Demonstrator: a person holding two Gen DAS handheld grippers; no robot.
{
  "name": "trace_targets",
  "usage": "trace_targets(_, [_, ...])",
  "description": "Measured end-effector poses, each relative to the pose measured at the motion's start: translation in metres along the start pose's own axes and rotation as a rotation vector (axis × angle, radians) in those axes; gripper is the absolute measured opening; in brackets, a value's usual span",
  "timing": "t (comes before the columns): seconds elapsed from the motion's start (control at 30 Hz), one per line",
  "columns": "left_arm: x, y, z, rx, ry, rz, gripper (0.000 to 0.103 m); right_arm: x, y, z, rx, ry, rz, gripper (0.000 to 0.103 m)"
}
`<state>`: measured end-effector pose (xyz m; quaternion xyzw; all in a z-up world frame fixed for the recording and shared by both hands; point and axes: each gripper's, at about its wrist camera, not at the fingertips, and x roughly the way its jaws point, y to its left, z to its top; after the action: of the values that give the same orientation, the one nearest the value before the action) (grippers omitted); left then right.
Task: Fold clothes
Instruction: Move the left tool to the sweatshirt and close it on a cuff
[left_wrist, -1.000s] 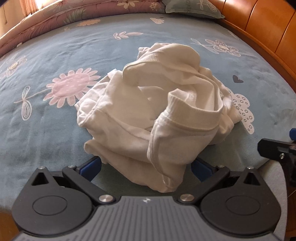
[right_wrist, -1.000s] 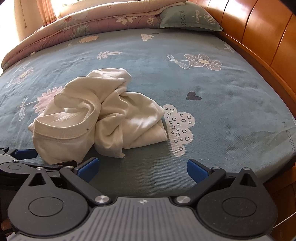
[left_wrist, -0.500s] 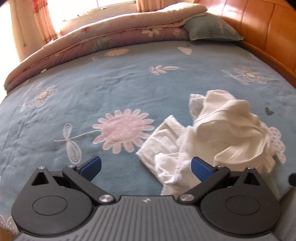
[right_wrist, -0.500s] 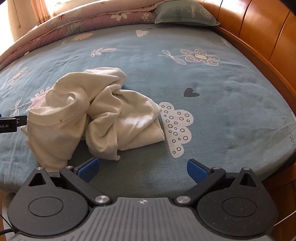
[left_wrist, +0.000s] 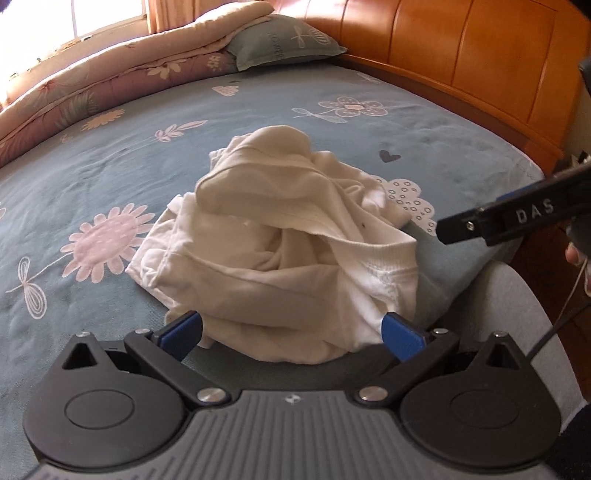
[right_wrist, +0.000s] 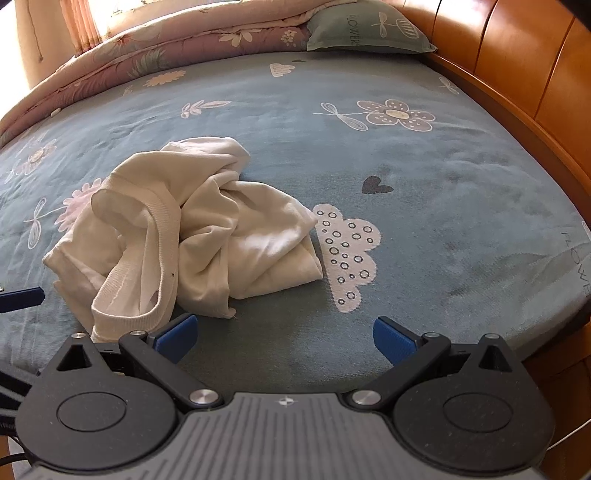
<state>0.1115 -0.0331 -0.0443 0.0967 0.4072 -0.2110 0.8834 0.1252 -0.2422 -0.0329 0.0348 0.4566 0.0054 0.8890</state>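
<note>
While the white garment (left_wrist: 280, 240) is lying crumpled near the bed's (right_wrist: 424, 155) front edge, soft, light, best gripped at its ribbed hem (right_wrist: 162, 229), left gripper (left_wrist: 291, 330) and right gripper (right_wrist: 284, 332) are hovering, jaws spread, empty.

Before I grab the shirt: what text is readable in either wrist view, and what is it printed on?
"DAS": white letters on the right claw's black finger, seen from the left wrist.
"FLOWER": on the green pillow, read sideways.
"FLOWE…": on the blue bedsheet at the right edge, cut off by the frame.
Pillow print in the left wrist view: too blurred.
White garment: none.
</note>
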Motion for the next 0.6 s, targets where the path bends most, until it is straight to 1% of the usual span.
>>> trace_targets(0.13, [-0.004, -0.013, -0.009, 0.055, -0.007, -0.048, 0.102, -0.005, -0.006, -0.002, 0.003, -0.011, 0.002, 0.103])
trace_targets(0.2, [0.001, -0.018, -0.011, 0.060, -0.011, -0.075, 0.102, -0.008, -0.011, -0.003, 0.006, -0.020, -0.006, 0.103])
trace_targets(0.33, [0.009, -0.030, -0.010, 0.066, -0.076, -0.119, 0.102, -0.016, -0.022, -0.006, 0.023, -0.035, -0.020, 0.103])
trace_targets(0.37, [0.011, -0.032, -0.010, 0.069, -0.095, -0.129, 0.099, -0.017, -0.025, -0.007, 0.031, -0.037, -0.025, 0.103])
trace_targets(0.4, [0.015, -0.035, -0.008, 0.076, -0.096, -0.121, 0.097, -0.019, -0.027, -0.008, 0.037, -0.038, -0.028, 0.103])
trace_targets(0.47, [0.022, -0.041, -0.004, 0.092, -0.099, -0.105, 0.080, -0.021, -0.031, -0.010, 0.047, -0.040, -0.032, 0.103])
trace_targets(0.53, [0.031, -0.042, -0.003, 0.111, -0.100, -0.089, 0.076, -0.023, -0.034, -0.013, 0.051, -0.043, -0.033, 0.103])
trace_targets(0.6, [0.041, -0.038, -0.006, 0.103, -0.100, -0.071, 0.076, -0.024, -0.035, -0.015, 0.052, -0.046, -0.035, 0.103])
